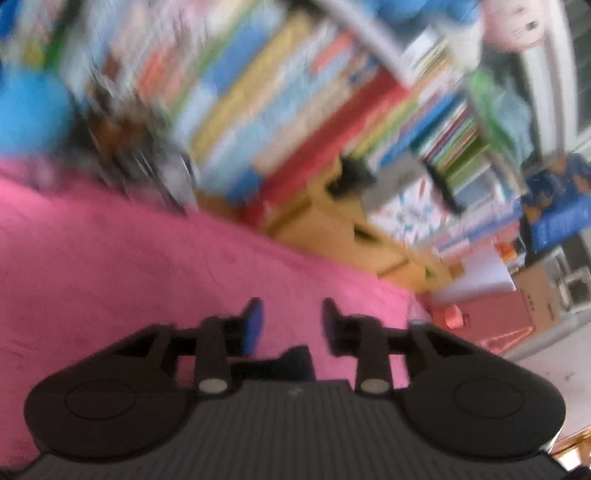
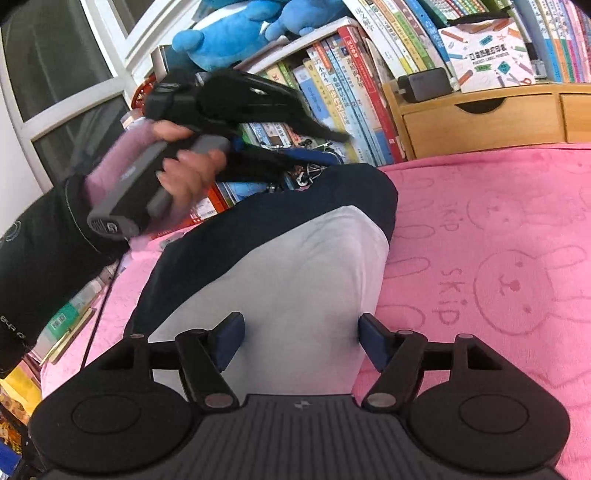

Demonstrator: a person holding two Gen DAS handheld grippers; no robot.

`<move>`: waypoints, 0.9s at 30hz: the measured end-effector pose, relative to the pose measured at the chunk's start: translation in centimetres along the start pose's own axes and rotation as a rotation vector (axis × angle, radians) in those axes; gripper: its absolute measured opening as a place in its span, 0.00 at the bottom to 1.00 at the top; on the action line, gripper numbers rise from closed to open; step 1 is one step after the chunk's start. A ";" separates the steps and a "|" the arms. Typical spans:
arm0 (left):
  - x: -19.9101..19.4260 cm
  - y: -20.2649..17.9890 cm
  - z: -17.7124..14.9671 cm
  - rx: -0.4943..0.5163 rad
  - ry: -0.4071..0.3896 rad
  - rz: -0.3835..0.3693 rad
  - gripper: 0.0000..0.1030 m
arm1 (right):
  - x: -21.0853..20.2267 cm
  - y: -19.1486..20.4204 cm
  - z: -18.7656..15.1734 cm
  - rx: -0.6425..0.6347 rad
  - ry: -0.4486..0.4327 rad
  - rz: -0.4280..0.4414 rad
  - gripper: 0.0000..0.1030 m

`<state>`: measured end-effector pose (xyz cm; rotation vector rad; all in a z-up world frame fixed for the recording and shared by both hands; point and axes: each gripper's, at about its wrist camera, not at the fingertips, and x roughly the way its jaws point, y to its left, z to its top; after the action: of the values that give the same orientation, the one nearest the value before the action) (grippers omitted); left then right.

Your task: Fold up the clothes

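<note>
A folded garment (image 2: 295,266), white with a dark navy band along its far and left side, lies on the pink blanket (image 2: 498,240). My right gripper (image 2: 301,338) hovers open just over its near white end, one blue-padded finger at each side. In the right wrist view the left gripper (image 2: 243,122) is held in a hand above the garment's far end, blurred, so its state does not show there. The left wrist view is blurred: my left gripper (image 1: 291,325) is open over bare pink blanket (image 1: 129,266), with nothing between its fingers.
A bookshelf packed with books (image 2: 343,92) and blue plush toys (image 2: 236,33) stands behind the bed. A wooden drawer unit (image 2: 480,118) with a black charger (image 2: 424,85) sits at the back right. A window (image 2: 55,74) is at the left; a dark sleeve (image 2: 37,251) reaches in.
</note>
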<state>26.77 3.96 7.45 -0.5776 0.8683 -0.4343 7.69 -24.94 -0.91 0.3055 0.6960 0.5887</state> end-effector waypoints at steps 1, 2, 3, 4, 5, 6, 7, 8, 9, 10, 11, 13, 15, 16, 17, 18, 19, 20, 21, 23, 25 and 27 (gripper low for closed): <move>-1.8 0.2 -0.6 0.034 -0.015 0.011 0.53 | -0.3 0.0 -0.1 0.006 -0.002 -0.005 0.68; -3.6 0.4 -1.4 0.069 -0.030 0.026 0.62 | -0.6 0.1 -0.2 0.011 -0.004 -0.010 0.69; -5.4 0.8 -2.6 0.102 -0.044 0.041 0.66 | -1.0 0.0 -0.4 0.024 -0.010 -0.017 0.70; -7.1 1.2 -3.9 0.132 -0.058 0.056 0.67 | -1.5 -0.1 -0.6 0.039 -0.019 -0.025 0.70; -8.9 1.5 -5.2 0.162 -0.073 0.071 0.68 | -1.9 -0.2 -0.8 0.052 -0.026 -0.034 0.70; -10.5 1.9 -6.6 0.188 -0.087 0.093 0.72 | -2.4 -0.3 -0.9 0.065 -0.032 -0.044 0.71; -12.0 2.3 -8.1 0.209 -0.102 0.123 0.73 | -2.9 -0.1 -1.2 0.066 -0.036 -0.059 0.71; -13.4 2.6 -9.6 0.230 -0.116 0.152 0.74 | -3.4 0.3 -1.4 0.062 -0.037 -0.077 0.72; -14.8 2.8 -11.3 0.264 -0.136 0.190 0.74 | -4.0 0.7 -1.7 0.058 -0.039 -0.094 0.73; -16.0 2.6 -13.1 0.308 -0.161 0.232 0.74 | -4.5 1.1 -2.0 0.054 -0.041 -0.112 0.74; -17.1 2.4 -14.7 0.348 -0.183 0.270 0.74 | -5.0 1.4 -2.3 0.050 -0.043 -0.130 0.75; -18.7 1.8 -17.9 0.422 -0.222 0.346 0.76 | -6.1 2.2 -2.8 0.042 -0.046 -0.165 0.77; -19.6 1.2 -20.7 0.463 -0.231 0.395 0.84 | -7.3 3.8 -3.6 -0.002 -0.047 -0.208 0.80; -19.9 1.0 -22.1 0.470 -0.227 0.415 0.85 | -7.9 4.7 -4.1 -0.025 -0.048 -0.225 0.81; -20.0 0.8 -23.3 0.464 -0.217 0.427 0.85 | -8.4 5.7 -4.7 -0.045 -0.049 -0.237 0.83; -20.2 0.8 -24.4 0.450 -0.206 0.427 0.85 | -8.9 6.6 -5.2 -0.069 -0.065 -0.246 0.83; -20.4 0.8 -25.4 0.429 -0.198 0.422 0.85 | -9.4 7.6 -5.9 -0.094 -0.069 -0.256 0.84; -20.4 0.8 -26.2 0.407 -0.191 0.421 0.85 | -9.8 8.5 -6.6 -0.115 -0.067 -0.265 0.85; -20.5 0.8 -26.9 0.393 -0.186 0.425 0.85 | -10.3 9.3 -7.3 -0.132 -0.065 -0.272 0.85; -20.7 0.5 -28.3 0.379 -0.182 0.439 0.85 | -11.1 10.8 -8.7 -0.160 -0.061 -0.280 0.89; -20.9 0.1 -29.5 0.383 -0.176 0.438 0.85 | -11.8 12.1 -10.1 -0.186 -0.055 -0.280 0.91; -21.2 -0.2 -30.3 0.393 -0.170 0.440 0.86 | -12.3 13.1 -11.2 -0.213 -0.045 -0.284 0.91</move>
<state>-9.92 7.04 4.45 -0.0525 0.6970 -0.1429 -12.78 -21.07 3.06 0.0197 0.6143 0.3793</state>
